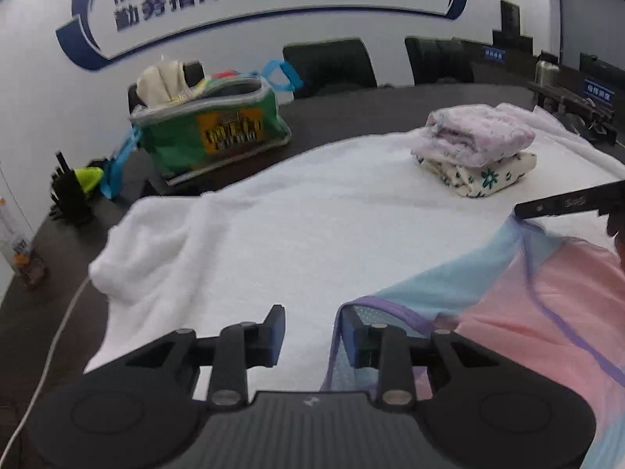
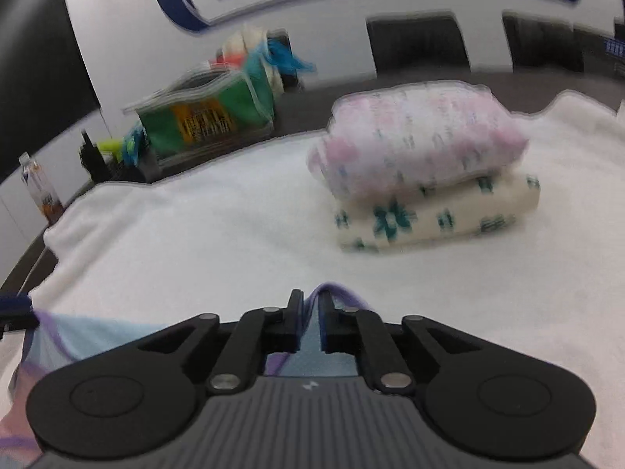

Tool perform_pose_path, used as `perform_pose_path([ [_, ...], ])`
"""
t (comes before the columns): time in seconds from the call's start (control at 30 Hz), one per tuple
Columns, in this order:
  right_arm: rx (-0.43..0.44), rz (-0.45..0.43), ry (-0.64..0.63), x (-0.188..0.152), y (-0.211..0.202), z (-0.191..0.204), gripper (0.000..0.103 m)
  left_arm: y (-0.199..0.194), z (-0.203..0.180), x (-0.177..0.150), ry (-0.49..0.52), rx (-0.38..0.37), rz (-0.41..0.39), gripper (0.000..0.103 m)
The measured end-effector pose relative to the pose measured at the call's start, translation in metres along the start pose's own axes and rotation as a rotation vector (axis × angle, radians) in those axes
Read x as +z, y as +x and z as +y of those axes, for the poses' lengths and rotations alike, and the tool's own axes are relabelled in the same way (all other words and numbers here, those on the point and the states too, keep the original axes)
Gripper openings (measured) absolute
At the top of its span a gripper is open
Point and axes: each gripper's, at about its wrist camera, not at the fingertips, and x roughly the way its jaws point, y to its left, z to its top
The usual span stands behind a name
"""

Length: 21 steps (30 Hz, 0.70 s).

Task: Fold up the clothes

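A white towel (image 1: 312, 234) covers the dark grey table (image 1: 390, 105). The garment (image 1: 547, 293) is pale pink and light blue with purple trim. The upper folded cloth (image 2: 414, 136) is white with a pink print; the lower one (image 2: 437, 211) is cream with teal flowers. The bag (image 1: 207, 133) is green with a yellow label and blue handles. The tongs (image 2: 310, 320) are black with blue pads.
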Motion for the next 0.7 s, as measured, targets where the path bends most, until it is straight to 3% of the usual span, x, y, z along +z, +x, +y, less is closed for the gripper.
perform_pose_path([
  [0.03,0.006,0.012,-0.003,0.001,-0.005,-0.005,0.018,-0.015,0.0,-0.007,-0.009,-0.004,-0.025,0.032],
  [0.07,-0.002,-0.028,-0.032,-0.004,-0.025,-0.01,0.037,-0.033,0.0,-0.018,-0.018,-0.02,-0.047,0.037],
  [0.13,0.015,-0.064,-0.081,-0.021,-0.069,-0.021,0.066,-0.073,-0.002,-0.049,-0.043,-0.111,-0.102,0.047],
  [0.17,0.042,-0.071,-0.105,-0.033,-0.091,-0.026,0.067,-0.091,-0.003,-0.064,-0.063,-0.159,-0.128,0.052],
  [0.23,0.099,-0.067,-0.169,-0.061,-0.132,-0.032,0.067,-0.109,-0.017,-0.093,-0.086,-0.243,-0.124,0.052],
  [0.3,0.137,-0.028,-0.222,-0.091,-0.153,-0.026,0.066,-0.107,-0.04,-0.117,-0.11,-0.309,-0.099,0.052],
  [0.43,0.218,0.075,-0.283,-0.144,-0.171,-0.005,0.066,-0.081,-0.091,-0.138,-0.055,-0.303,-0.028,0.049],
  [0.5,0.217,0.064,-0.399,-0.167,-0.179,0.008,0.065,-0.072,-0.096,-0.142,-0.104,-0.303,-0.014,0.044],
  [0.53,0.222,0.052,-0.459,-0.178,-0.183,0.012,0.063,-0.068,-0.099,-0.144,-0.129,-0.303,-0.008,0.039],
  [0.63,0.233,0.04,-0.537,-0.196,-0.182,0.017,0.023,-0.073,-0.099,-0.147,-0.14,-0.281,-0.016,0.004],
  [0.67,0.242,0.028,-0.531,-0.196,-0.182,0.016,0.005,-0.075,-0.096,-0.149,-0.167,-0.301,-0.006,0.004],
  [0.7,0.25,0.016,-0.526,-0.197,-0.182,0.015,0.004,-0.078,-0.092,-0.15,-0.195,-0.322,0.003,0.003],
])
